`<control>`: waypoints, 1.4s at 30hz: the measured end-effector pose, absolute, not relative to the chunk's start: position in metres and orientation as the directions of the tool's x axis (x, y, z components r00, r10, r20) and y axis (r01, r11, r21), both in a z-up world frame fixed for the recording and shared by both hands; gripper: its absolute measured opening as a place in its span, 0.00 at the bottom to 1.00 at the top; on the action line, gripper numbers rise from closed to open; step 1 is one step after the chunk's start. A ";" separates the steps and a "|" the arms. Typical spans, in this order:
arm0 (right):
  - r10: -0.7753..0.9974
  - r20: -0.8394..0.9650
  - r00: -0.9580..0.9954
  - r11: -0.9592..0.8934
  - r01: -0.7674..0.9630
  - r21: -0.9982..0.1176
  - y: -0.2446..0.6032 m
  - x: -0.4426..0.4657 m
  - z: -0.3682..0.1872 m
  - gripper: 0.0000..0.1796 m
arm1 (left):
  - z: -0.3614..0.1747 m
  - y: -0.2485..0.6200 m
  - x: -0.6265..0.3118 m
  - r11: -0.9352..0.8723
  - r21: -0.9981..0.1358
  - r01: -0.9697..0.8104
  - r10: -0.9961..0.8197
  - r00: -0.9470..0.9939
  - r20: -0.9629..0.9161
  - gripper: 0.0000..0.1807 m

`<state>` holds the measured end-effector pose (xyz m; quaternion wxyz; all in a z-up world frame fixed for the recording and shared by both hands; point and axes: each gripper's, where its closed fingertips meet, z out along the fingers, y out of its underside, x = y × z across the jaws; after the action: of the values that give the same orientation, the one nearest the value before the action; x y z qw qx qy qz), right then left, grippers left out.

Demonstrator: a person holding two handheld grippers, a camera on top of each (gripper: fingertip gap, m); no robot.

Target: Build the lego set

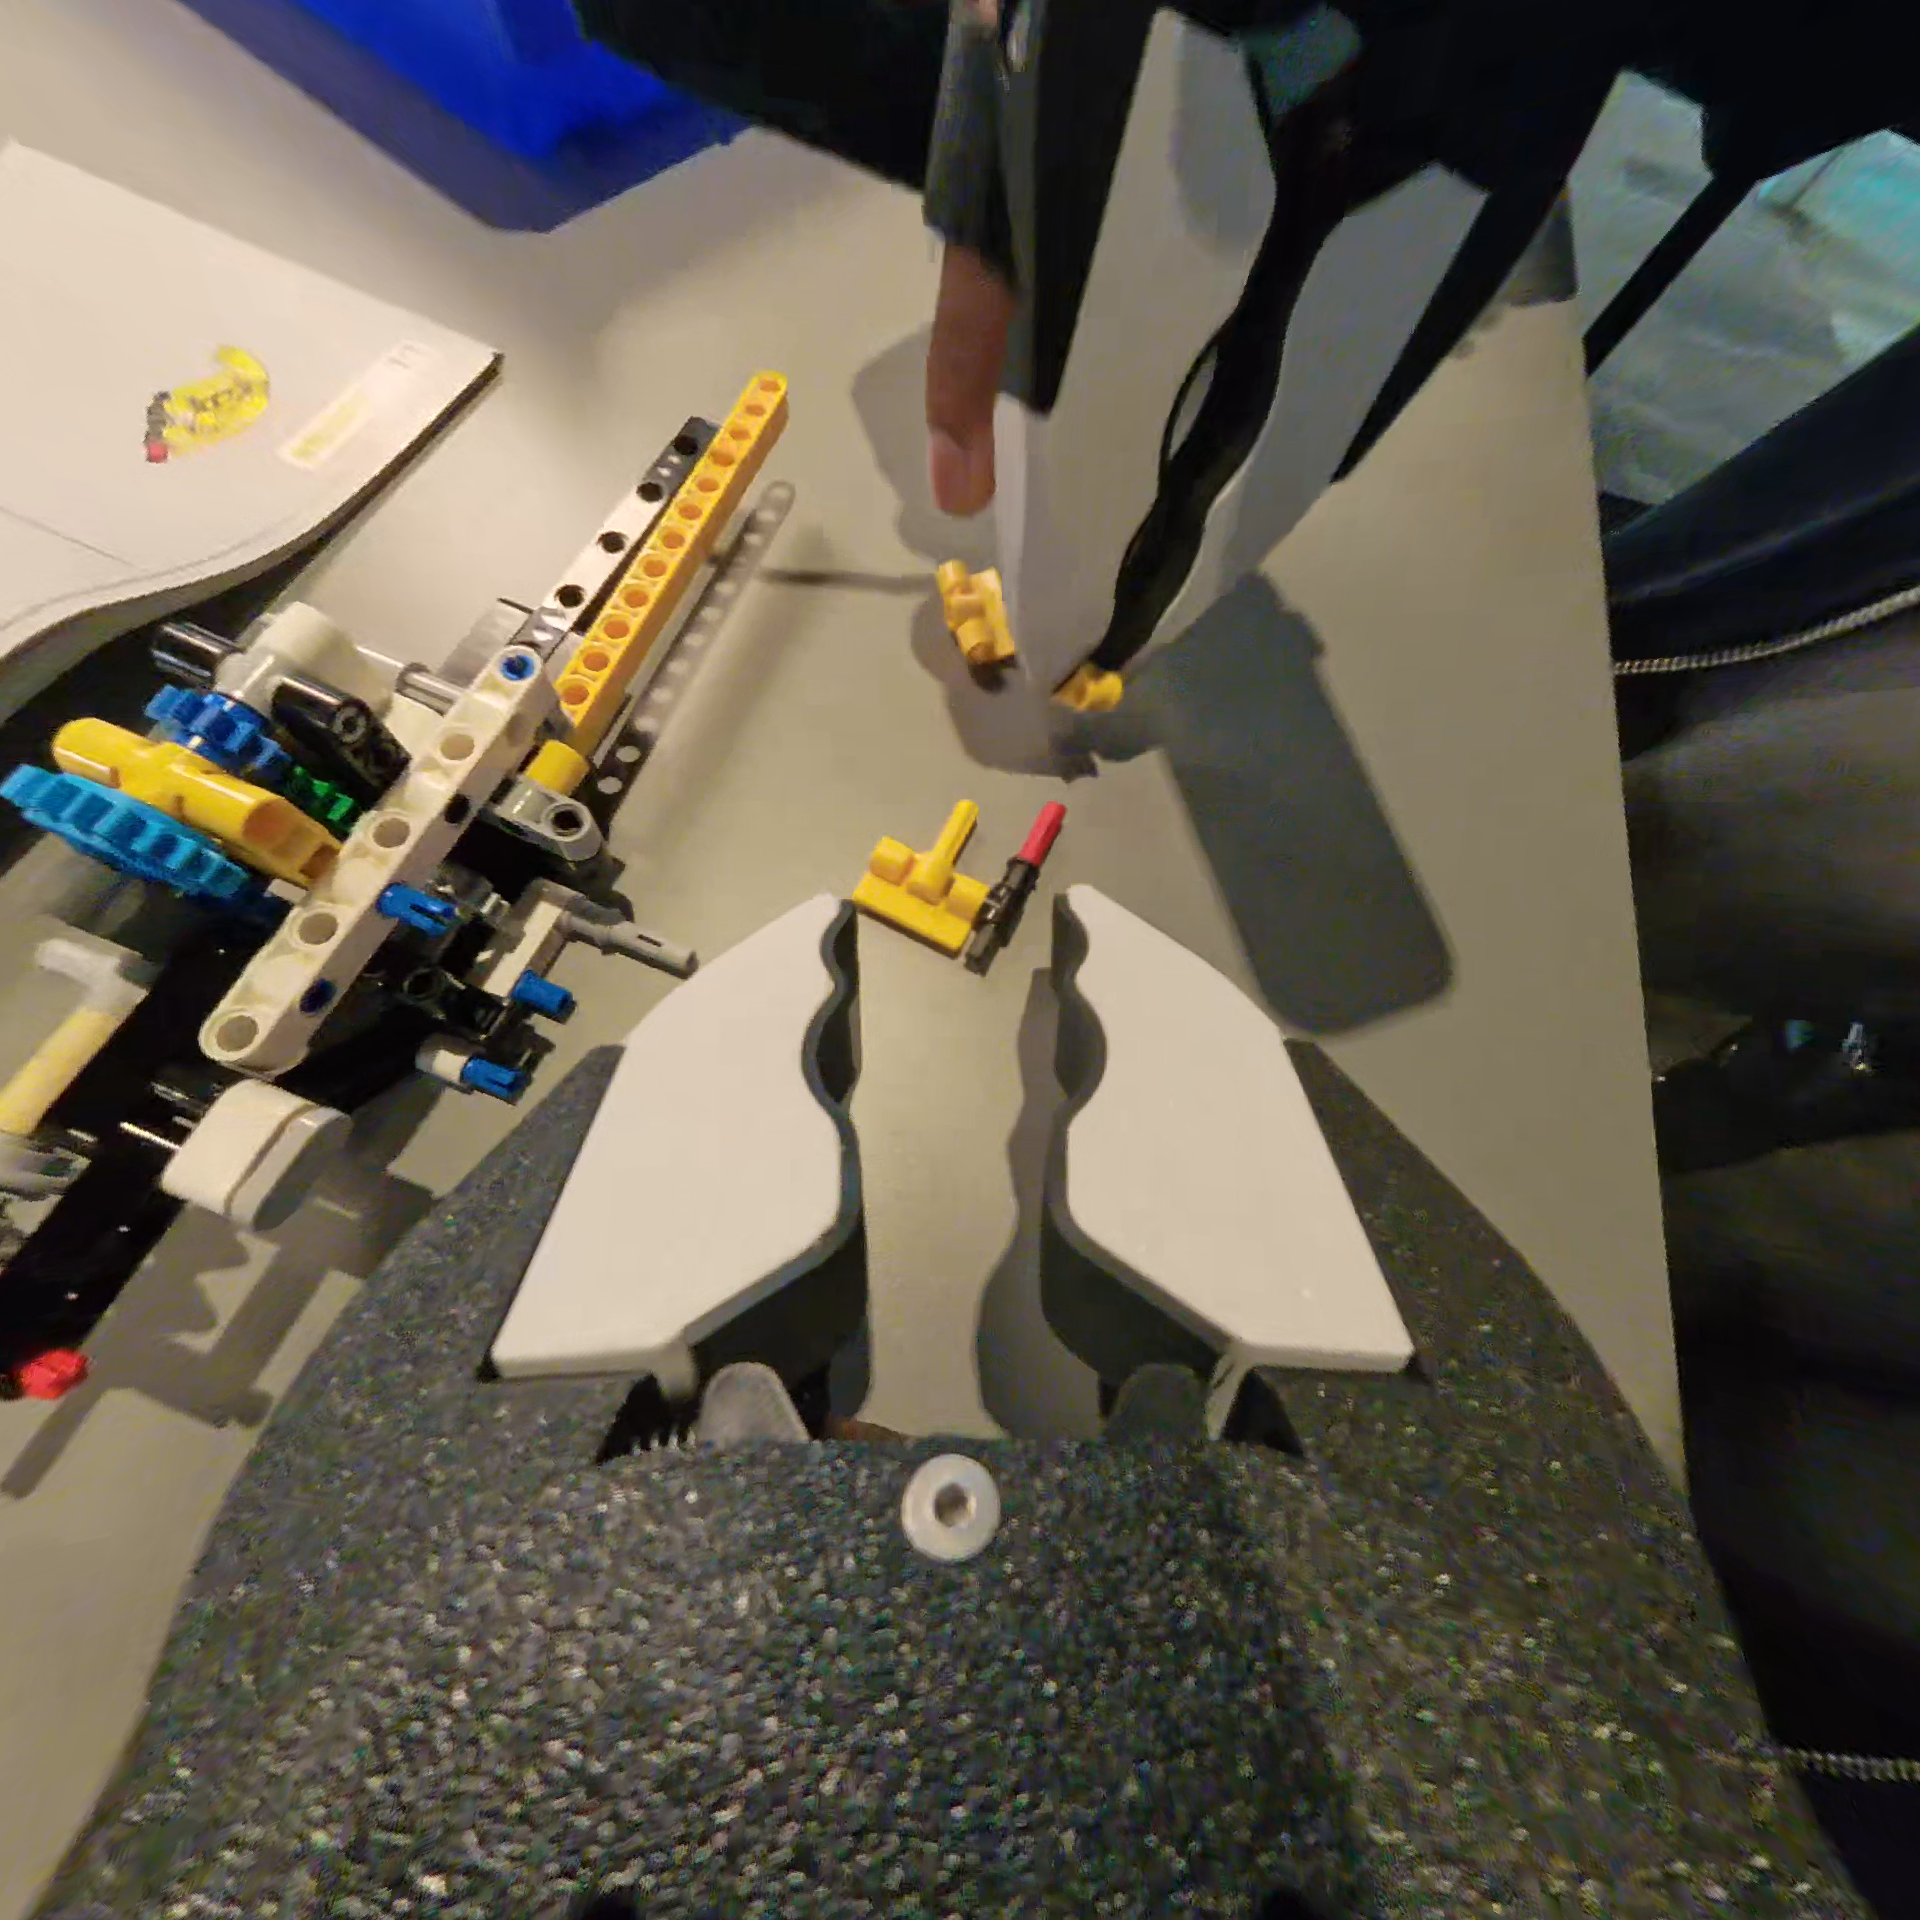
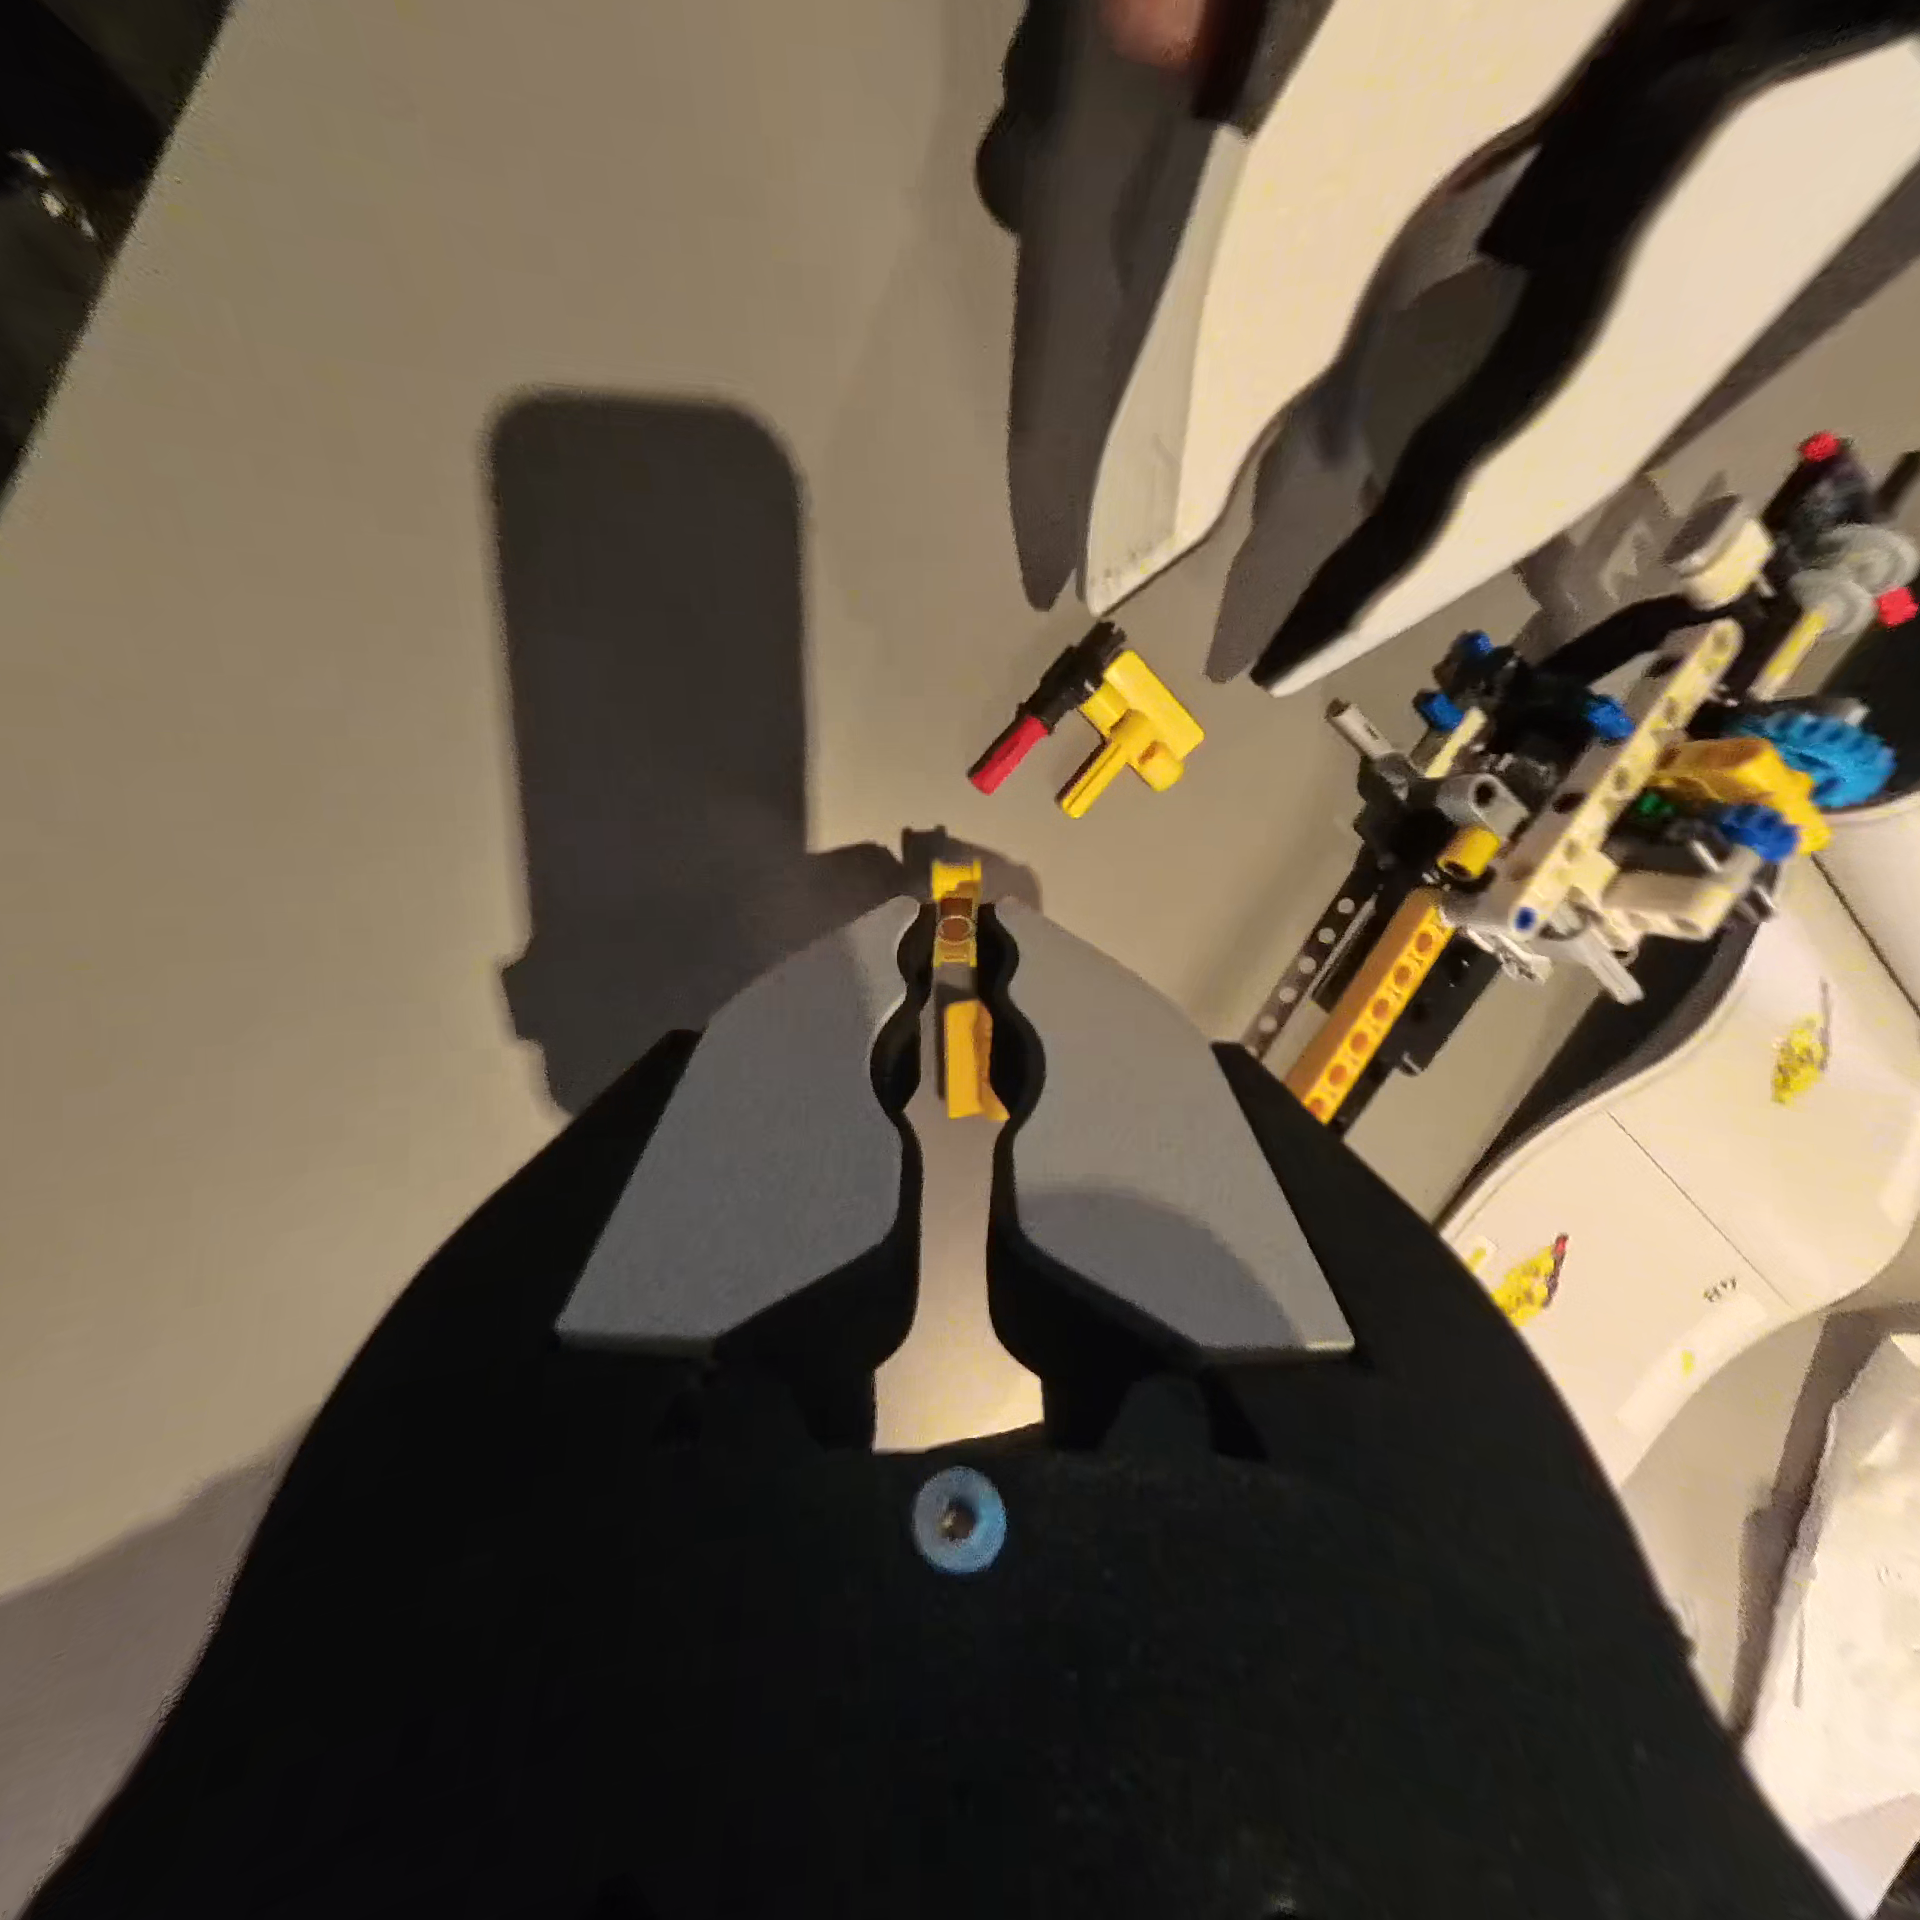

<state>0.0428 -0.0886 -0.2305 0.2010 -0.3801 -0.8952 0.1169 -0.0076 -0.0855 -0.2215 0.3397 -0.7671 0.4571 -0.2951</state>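
A: While the right gripper (image 2: 957, 920) pinches a small yellow connector (image 2: 958, 935) between its fingertips, what is the left gripper (image 1: 951, 914) doing?

B: It is spread apart and holds nothing. It hovers over the grey table (image 1: 831, 312), with its tips just short of a yellow pin piece (image 1: 923, 883) and a black-and-red axle pin (image 1: 1018, 883) that lie touching each other.

A: And the half-built model (image 1: 395, 790)?

B: It lies to the left of that gripper, apart from the two loose parts. A long yellow beam (image 1: 675, 551) runs along it, with blue gears (image 1: 135, 821) and a white beam at the near end.

A: Anything beyond it?

B: An open instruction booklet (image 1: 208, 416) lies behind the model, and a blue bin (image 1: 499, 83) sits at the table's far side.

A: Where does the gripped connector sit?

B: Low, close to the table, near the loose yellow piece; I cannot tell whether it touches the surface.
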 end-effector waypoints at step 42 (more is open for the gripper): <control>0.736 0.390 -0.554 0.675 0.555 -0.486 -0.065 0.033 -0.230 0.06 | -0.240 -0.081 0.003 -0.086 -0.683 -0.726 -0.991 0.133 -0.016 0.27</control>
<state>0.0329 -0.0653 -0.2296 0.2912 -0.3719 -0.8676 0.1555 0.0029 -0.0808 -0.2399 0.2812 -0.6982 0.6146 -0.2359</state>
